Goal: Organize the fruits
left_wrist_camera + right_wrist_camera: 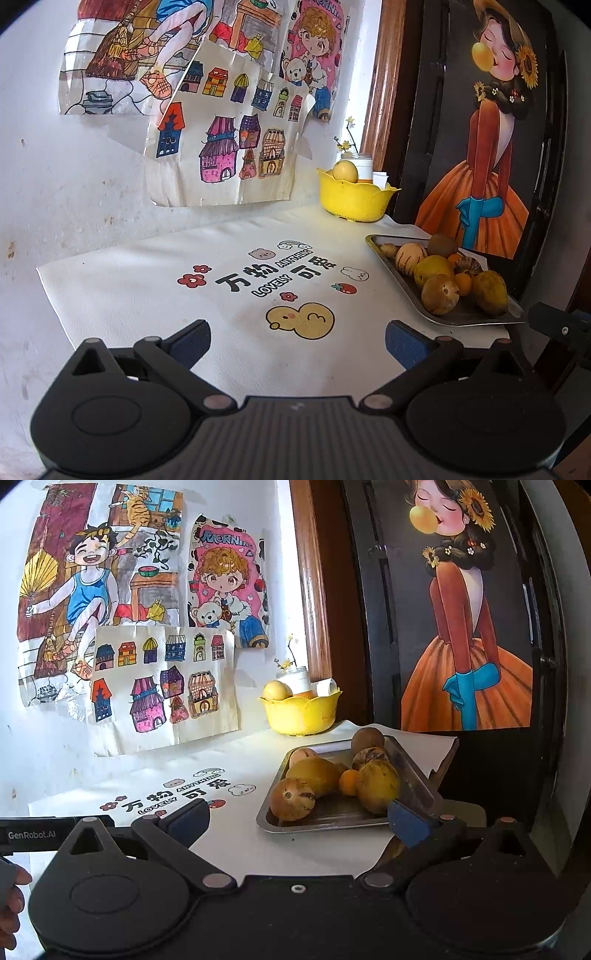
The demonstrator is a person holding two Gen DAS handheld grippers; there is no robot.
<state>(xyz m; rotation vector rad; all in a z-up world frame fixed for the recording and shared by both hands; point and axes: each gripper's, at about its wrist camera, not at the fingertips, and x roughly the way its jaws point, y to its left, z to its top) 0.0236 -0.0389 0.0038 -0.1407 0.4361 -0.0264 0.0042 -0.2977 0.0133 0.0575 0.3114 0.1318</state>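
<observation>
Both grippers, left gripper (297,343) and right gripper (297,821), gape wide, empty (ready to grasp); fruits (332,779) heaped on tray (417,775), one in yellow bowl (301,714).

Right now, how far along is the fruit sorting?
Barely begun. Done: one pale round fruit sits in the yellow bowl. In hand: nothing; the left claw and right claw are both open and empty. Left: the pile of fruit on the metal tray, about seven pieces.
</observation>
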